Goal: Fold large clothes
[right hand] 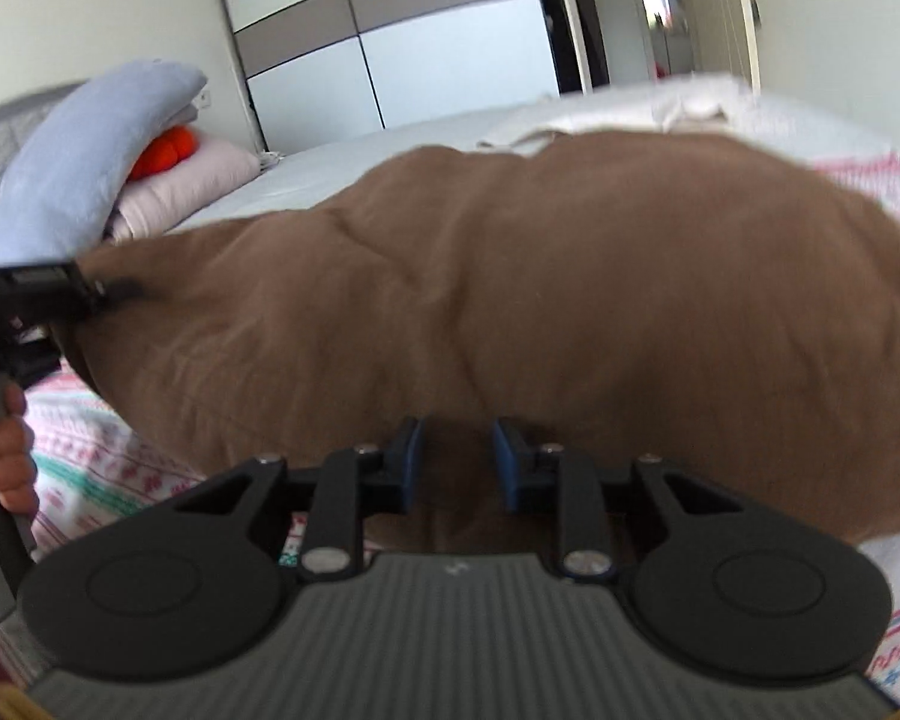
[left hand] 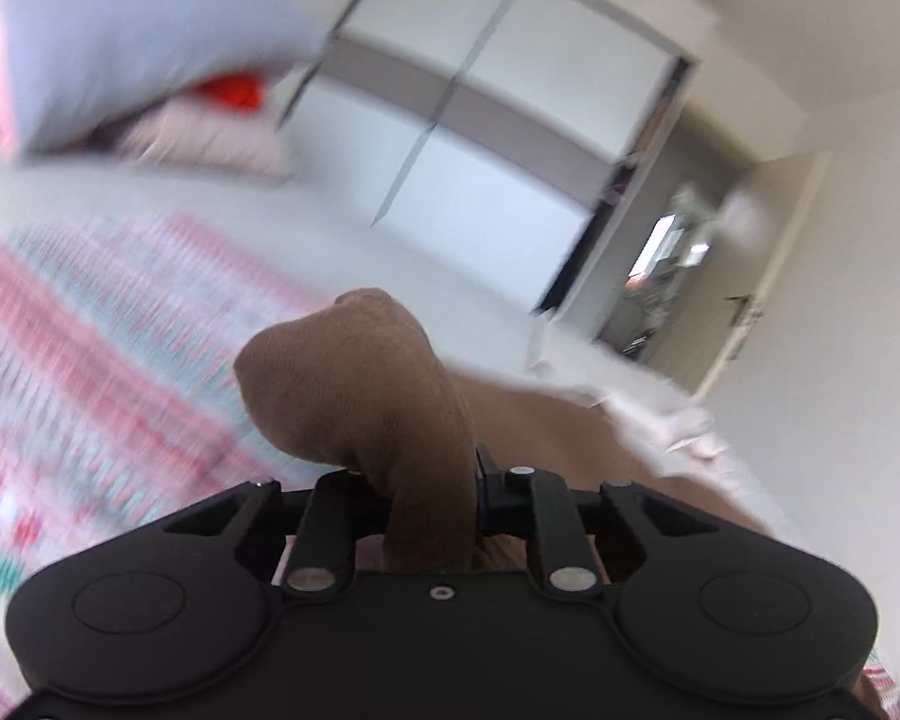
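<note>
Black left gripper (left hand: 432,480) fingers closed on big soft brown cloth (right hand: 510,300), bunched above. Right gripper (right hand: 455,459) blue fingers (right hand: 411,456) apart, cloth between, over patterned pink bed cover (left hand: 90,360).

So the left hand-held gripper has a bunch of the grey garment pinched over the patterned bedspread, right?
Not grey: the garment pinched in the left hand-held gripper is brown, as the left wrist view shows. It is over the patterned bedspread.
</note>
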Demonstrator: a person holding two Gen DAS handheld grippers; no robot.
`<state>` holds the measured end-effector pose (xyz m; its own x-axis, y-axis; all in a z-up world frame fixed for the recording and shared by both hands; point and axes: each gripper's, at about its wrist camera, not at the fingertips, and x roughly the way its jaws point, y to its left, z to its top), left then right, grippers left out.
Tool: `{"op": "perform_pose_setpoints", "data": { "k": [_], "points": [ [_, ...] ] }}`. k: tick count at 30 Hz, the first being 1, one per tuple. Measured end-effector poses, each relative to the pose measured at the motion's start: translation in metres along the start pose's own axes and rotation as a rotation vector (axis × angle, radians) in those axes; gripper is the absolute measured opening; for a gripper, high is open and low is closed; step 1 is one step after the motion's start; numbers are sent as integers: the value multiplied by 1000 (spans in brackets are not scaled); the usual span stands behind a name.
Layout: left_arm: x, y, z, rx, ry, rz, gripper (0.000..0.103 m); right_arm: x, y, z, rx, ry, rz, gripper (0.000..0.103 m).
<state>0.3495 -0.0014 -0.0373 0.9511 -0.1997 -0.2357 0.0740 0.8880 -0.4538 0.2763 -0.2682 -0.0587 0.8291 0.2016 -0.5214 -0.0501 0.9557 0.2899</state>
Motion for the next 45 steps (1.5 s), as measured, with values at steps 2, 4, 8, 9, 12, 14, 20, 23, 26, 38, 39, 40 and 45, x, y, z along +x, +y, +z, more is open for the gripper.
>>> {"op": "perform_pose_setpoints", "data": {
  "k": [2, 4, 8, 9, 12, 14, 20, 23, 26, 38, 39, 40, 45],
  "points": [
    [-4, -22, 11, 43, -35, -70, 19, 4, -14, 2, 64, 18, 37, 25],
    [-8, -47, 17, 92, -62, -142, 19, 3, -25, 3, 132, 31, 73, 25],
    [-5, -103, 17, 210, -77, -272, 19, 4, -45, 4, 249, 57, 142, 25],
    [-3, -117, 15, 247, -77, -299, 19, 4, -50, 4, 283, 62, 164, 25],
    [-2, -154, 2, 362, -61, -387, 19, -1, -72, 12, 401, 99, 237, 22],
    [0, -175, -9, 436, -42, -445, 19, -15, -94, 23, 500, 62, 262, 26],
    [9, -218, -63, 643, 102, -618, 19, -69, -192, 29, 861, -183, 233, 52],
    [16, -233, -109, 787, 237, -676, 20, -81, -232, 15, 1027, -228, 244, 52],
    [23, -237, -158, 964, 293, -672, 24, -93, -258, 3, 1129, -287, 243, 60],
    [-30, -214, -120, 767, 299, -790, 85, -87, -267, 15, 1080, -275, 247, 74],
    [-33, -207, -111, 720, 310, -794, 90, -87, -265, 18, 1064, -275, 240, 76],
    [-35, -200, -103, 677, 318, -793, 91, -86, -262, 21, 1047, -271, 236, 79],
    [-26, -167, -70, 502, 329, -675, 101, -80, -253, 33, 994, -227, 213, 95]
  ]
}}
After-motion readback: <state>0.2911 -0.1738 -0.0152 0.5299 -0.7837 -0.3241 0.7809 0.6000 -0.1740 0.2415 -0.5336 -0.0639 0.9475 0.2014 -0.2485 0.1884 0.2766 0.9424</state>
